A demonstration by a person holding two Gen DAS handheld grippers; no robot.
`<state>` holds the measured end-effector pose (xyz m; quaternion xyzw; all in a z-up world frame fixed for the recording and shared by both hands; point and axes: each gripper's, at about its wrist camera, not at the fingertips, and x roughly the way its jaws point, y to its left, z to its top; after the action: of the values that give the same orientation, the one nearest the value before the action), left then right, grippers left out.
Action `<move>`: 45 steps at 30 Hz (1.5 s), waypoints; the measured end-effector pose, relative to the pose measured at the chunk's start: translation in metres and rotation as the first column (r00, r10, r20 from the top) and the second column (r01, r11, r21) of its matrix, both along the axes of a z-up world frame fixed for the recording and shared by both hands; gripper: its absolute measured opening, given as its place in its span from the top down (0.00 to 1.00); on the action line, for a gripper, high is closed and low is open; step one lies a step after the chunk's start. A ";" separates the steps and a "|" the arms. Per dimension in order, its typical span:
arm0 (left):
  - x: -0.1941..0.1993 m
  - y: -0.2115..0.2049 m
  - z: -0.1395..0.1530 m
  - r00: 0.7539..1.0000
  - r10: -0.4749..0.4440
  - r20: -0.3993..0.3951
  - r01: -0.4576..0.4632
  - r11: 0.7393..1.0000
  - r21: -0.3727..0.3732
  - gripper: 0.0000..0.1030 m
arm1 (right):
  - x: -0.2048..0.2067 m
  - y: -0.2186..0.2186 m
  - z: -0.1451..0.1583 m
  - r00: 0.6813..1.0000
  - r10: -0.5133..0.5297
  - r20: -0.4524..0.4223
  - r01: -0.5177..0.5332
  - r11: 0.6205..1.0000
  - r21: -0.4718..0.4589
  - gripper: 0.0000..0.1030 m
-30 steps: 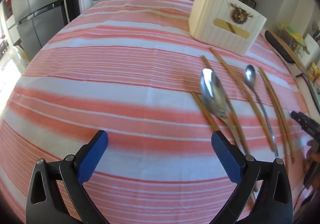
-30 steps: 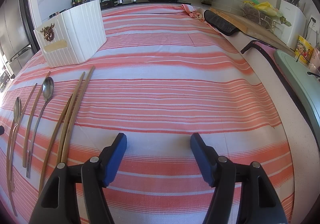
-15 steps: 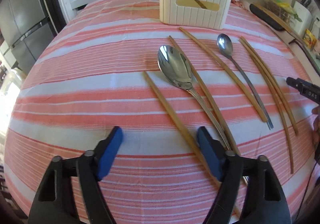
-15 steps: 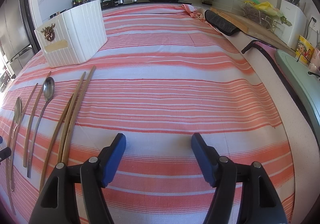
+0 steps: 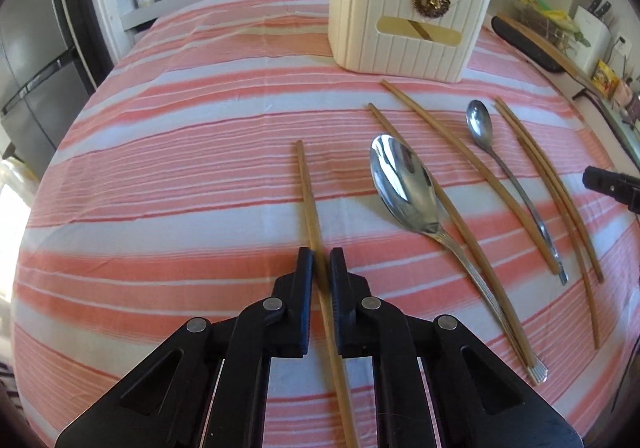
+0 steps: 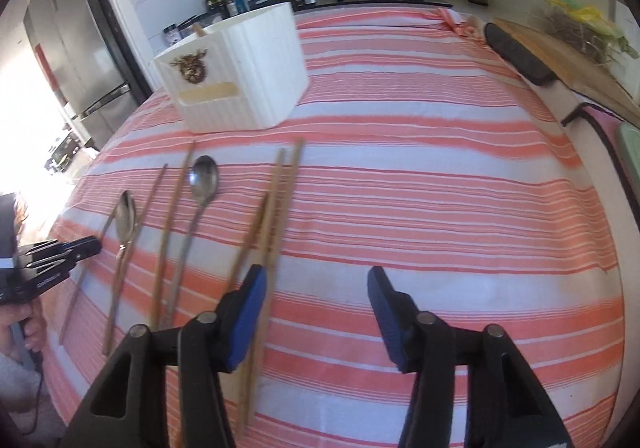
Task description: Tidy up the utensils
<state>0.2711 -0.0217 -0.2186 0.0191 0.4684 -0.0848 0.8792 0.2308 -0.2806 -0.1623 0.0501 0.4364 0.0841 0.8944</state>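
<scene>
Left hand-held gripper (image 5: 321, 262) of yours pinches one chopstick (image 5: 308, 192) off-centre, so it may pivot loose heading to the holder (image 5: 404, 36) at one o'clock

We see a table under a pink-and-white striped cloth (image 5: 180, 136). On it stands a white ribbed utensil box (image 5: 404, 32), and nearer to us lie a large spoon (image 5: 404, 184), a slim long-handled spoon (image 5: 480, 128) and several wooden chopsticks (image 5: 472, 164) side by side, one chopstick (image 5: 306, 184) lying apart at the left
</scene>
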 end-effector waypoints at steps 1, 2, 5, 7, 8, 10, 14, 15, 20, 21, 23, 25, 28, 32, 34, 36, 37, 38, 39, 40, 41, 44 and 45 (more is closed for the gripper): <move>0.001 0.001 0.000 1.000 0.004 0.002 -0.004 1.000 -0.003 0.92 | 0.005 0.006 -0.001 1.000 0.009 -0.015 -0.009 1.000 0.005 0.67; 0.002 0.001 0.000 1.000 0.007 0.003 -0.007 1.000 -0.005 0.92 | 0.010 0.009 -0.003 0.999 0.017 -0.027 -0.017 1.000 0.000 0.69; -0.002 0.001 -0.001 1.000 0.009 0.008 -0.009 1.000 -0.001 0.92 | 0.024 0.020 -0.013 0.996 0.041 -0.075 -0.043 0.999 -0.018 0.80; -0.004 0.000 0.000 1.000 0.008 0.016 -0.008 1.000 0.006 0.92 | 0.027 0.023 -0.016 0.995 0.051 -0.088 -0.052 0.999 -0.008 0.82; -0.004 0.000 0.000 1.000 0.007 0.018 -0.008 1.000 0.008 0.92 | 0.028 0.025 -0.016 0.995 0.043 -0.091 -0.046 0.999 -0.026 0.85; -0.004 0.001 0.001 1.000 0.007 0.019 -0.007 1.000 0.010 0.91 | 0.028 0.026 -0.019 0.993 0.030 -0.117 -0.039 0.996 -0.079 0.93; -0.005 0.009 0.002 1.000 0.006 0.005 -0.006 1.000 -0.006 0.90 | 0.020 0.026 -0.016 0.989 0.012 -0.145 -0.038 0.984 -0.175 0.94; -0.006 0.013 0.002 1.000 0.007 -0.001 -0.007 1.000 -0.015 0.90 | 0.016 0.024 -0.016 0.989 -0.002 -0.149 -0.029 0.979 -0.203 0.95; -0.004 0.029 0.004 0.999 0.014 -0.043 -0.017 0.998 -0.062 0.84 | -0.007 0.001 -0.014 0.985 -0.063 -0.160 0.019 0.965 -0.263 0.91; -0.003 0.031 0.004 0.999 0.010 -0.051 -0.014 0.997 -0.071 0.76 | -0.010 -0.003 -0.013 0.985 -0.069 -0.159 0.026 0.967 -0.254 0.89; -0.001 0.034 0.006 0.998 0.000 -0.065 -0.006 0.995 -0.095 0.54 | -0.016 -0.011 -0.013 0.983 -0.066 -0.170 0.027 0.975 -0.221 0.73; 0.001 0.035 0.007 0.997 -0.009 -0.076 0.002 0.996 -0.093 0.33 | -0.021 -0.016 -0.013 0.981 -0.051 -0.185 0.014 0.980 -0.196 0.65; 0.007 0.034 0.005 0.994 -0.029 -0.104 0.024 0.998 -0.049 0.33 | -0.024 -0.022 -0.012 0.974 -0.024 -0.224 -0.010 0.989 -0.148 0.65; 0.015 0.030 0.003 0.992 -0.038 -0.117 0.040 0.999 0.009 0.33 | -0.016 -0.027 -0.010 0.966 -0.004 -0.259 -0.030 0.991 -0.127 0.65; 0.017 0.030 0.003 0.992 -0.036 -0.117 0.040 0.999 0.029 0.33 | -0.012 -0.024 -0.012 0.962 0.009 -0.273 -0.053 0.987 -0.151 0.65; 0.018 0.028 0.001 0.993 -0.032 -0.116 0.038 0.998 0.048 0.33 | -0.008 -0.019 -0.014 0.960 0.022 -0.279 -0.074 0.982 -0.174 0.65; 0.019 0.028 0.001 0.993 -0.031 -0.113 0.037 0.998 0.055 0.33 | -0.006 -0.016 -0.015 0.961 0.028 -0.276 -0.081 0.980 -0.183 0.65; 0.018 0.028 0.001 0.993 -0.030 -0.112 0.036 0.998 0.059 0.32 | -0.003 -0.014 -0.015 0.962 0.033 -0.272 -0.088 0.978 -0.190 0.62; 0.018 0.028 0.001 0.994 -0.028 -0.110 0.035 0.997 0.062 0.32 | -0.001 -0.012 -0.016 0.963 0.037 -0.268 -0.092 0.976 -0.196 0.61; 0.018 0.028 0.001 0.994 -0.027 -0.109 0.034 0.997 0.064 0.32 | 0.001 -0.010 -0.016 0.964 0.037 -0.263 -0.092 0.975 -0.202 0.60; 0.018 0.028 0.001 0.994 -0.026 -0.107 0.033 0.997 0.065 0.32 | 0.003 -0.009 -0.017 0.965 0.036 -0.259 -0.091 0.974 -0.205 0.59; 0.017 0.029 0.001 0.994 -0.025 -0.103 0.031 0.997 0.064 0.32 | 0.006 -0.005 -0.018 0.971 0.036 -0.237 -0.088 0.973 -0.213 0.56; 0.017 0.029 0.001 0.994 -0.025 -0.102 0.031 0.997 0.065 0.31 | 0.007 -0.006 -0.018 0.972 0.037 -0.232 -0.088 0.973 -0.214 0.55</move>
<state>0.2885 0.0070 -0.2178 0.0506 0.5145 -0.0824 0.8520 0.2382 -0.2862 -0.1807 -0.0553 0.5438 0.0567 0.8355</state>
